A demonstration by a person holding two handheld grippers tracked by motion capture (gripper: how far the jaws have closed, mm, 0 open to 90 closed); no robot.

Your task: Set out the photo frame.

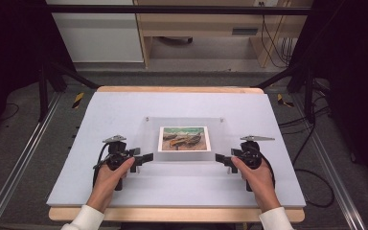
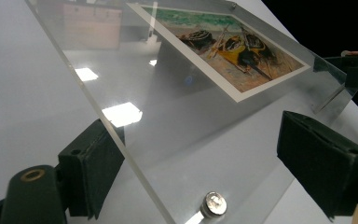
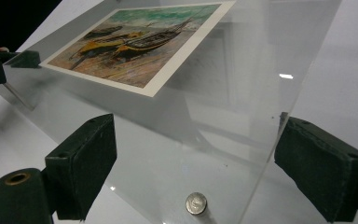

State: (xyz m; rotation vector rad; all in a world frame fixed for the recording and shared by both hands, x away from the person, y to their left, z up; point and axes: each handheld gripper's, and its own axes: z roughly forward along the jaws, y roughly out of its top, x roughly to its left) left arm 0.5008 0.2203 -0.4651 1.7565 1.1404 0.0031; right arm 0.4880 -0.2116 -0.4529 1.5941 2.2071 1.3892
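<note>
Acrylic frame (image 1: 184,139) with boat print (image 1: 184,138) flat on tabletop (image 1: 124,110); we set left hand-held gripper (image 1: 147,157) and right hand-held gripper (image 1: 219,157) at near corners, jaws apart astride edges, likely for level two-sided lift.

One clear acrylic frame (image 1: 184,139), one boat picture (image 1: 184,138), two tools, four corner screws.

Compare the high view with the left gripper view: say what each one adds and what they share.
High view alone: both hands, the left gripper and right gripper at the acrylic frame's near corners, the white table, the floor beyond. Left gripper view alone: a silver corner screw, ceiling lights mirrored in the panel, the panel's edge between its open jaws. Shared: the clear frame and the boat picture.
</note>
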